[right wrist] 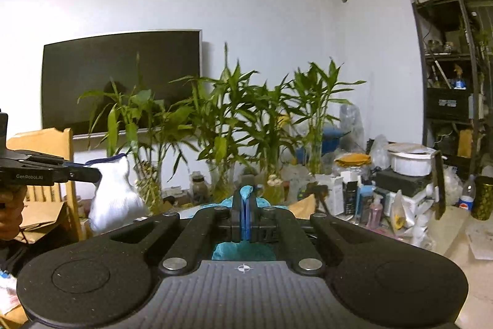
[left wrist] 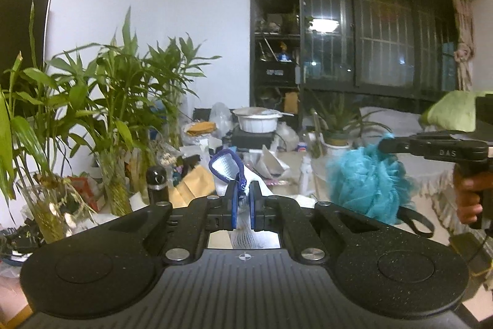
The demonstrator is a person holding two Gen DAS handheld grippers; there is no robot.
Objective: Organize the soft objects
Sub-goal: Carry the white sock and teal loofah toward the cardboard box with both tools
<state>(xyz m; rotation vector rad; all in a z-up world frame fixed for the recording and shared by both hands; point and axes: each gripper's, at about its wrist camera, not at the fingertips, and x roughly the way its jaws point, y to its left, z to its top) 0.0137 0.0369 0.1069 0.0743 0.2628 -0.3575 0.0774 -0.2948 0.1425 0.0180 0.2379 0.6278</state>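
My left gripper is shut on a white knitted glove with a blue cuff, held up in the air. The glove also shows at the left of the right wrist view, hanging from the left gripper. My right gripper is shut on a teal mesh bath puff, which bulges out below and ahead of the jaws. In the left wrist view the puff hangs from the right gripper at the right, held by a hand.
Bamboo plants in glass vases stand ahead. A cluttered surface holds a white pot, boxes, bottles and bags. A black shelf and dark window are behind. A wooden chair is at left, a green pillow at right.
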